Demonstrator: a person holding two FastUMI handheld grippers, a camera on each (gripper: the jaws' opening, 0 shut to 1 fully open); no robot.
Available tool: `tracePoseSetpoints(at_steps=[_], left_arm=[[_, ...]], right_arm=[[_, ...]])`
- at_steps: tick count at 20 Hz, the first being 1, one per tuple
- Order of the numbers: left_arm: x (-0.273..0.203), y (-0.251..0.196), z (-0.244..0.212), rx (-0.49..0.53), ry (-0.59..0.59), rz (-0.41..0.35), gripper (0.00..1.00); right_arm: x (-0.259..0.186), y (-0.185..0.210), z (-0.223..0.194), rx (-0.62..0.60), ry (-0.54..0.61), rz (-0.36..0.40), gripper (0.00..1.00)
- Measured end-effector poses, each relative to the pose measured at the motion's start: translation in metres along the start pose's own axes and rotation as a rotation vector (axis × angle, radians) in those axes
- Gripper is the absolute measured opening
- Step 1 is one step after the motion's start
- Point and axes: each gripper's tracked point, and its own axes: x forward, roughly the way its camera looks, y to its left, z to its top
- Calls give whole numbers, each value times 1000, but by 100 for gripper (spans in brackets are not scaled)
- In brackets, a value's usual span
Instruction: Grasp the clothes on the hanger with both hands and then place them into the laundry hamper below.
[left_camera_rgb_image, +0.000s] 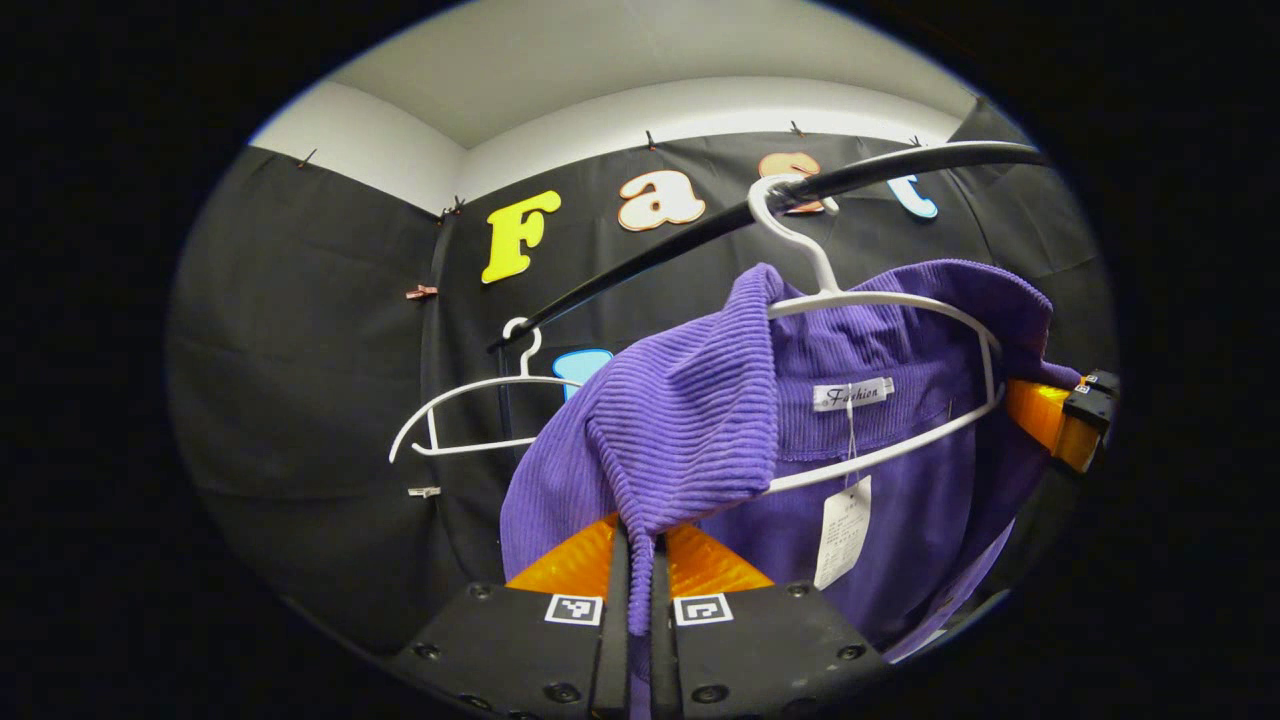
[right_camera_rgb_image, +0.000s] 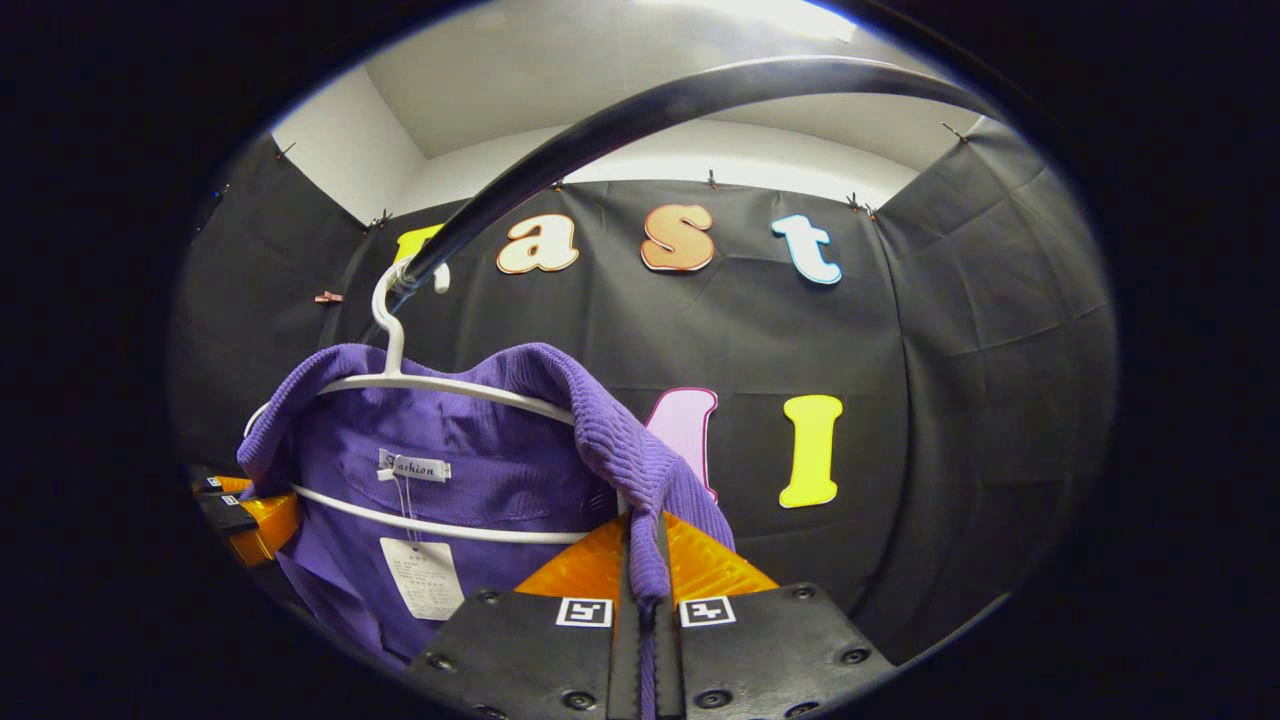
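A purple corduroy garment (left_camera_rgb_image: 880, 450) hangs on a white hanger (left_camera_rgb_image: 890, 300) from a black rail (left_camera_rgb_image: 700, 240). My left gripper (left_camera_rgb_image: 640, 555) is shut on a fold of the purple cloth at one shoulder. In the right gripper view the same purple garment (right_camera_rgb_image: 480, 470) hangs on the white hanger (right_camera_rgb_image: 440, 385), and my right gripper (right_camera_rgb_image: 645, 555) is shut on the cloth at the other shoulder. Each view also catches the other gripper at the garment's far side: the right gripper (left_camera_rgb_image: 1075, 420) and the left gripper (right_camera_rgb_image: 240, 515). A paper tag (left_camera_rgb_image: 843, 530) dangles from the collar.
A second, bare white hanger (left_camera_rgb_image: 470, 410) hangs farther along the black rail (right_camera_rgb_image: 640, 110). Black cloth walls close in behind and on both sides, with a white ceiling above.
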Motion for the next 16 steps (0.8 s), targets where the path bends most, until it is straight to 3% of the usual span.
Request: tracePoseSetpoints(at_steps=[5,9,16], left_arm=[[0,-5,4,-70,59,-81,10],[-1,19,6,-57,46,-31,7],[8,41,33,50,-3,-19,5]], right_arm=[[-6,-11,3,27,16,-21,5],[-7,-19,10,-78,-45,-28,4],[6,-47,50,-274,-182,-101,4]])
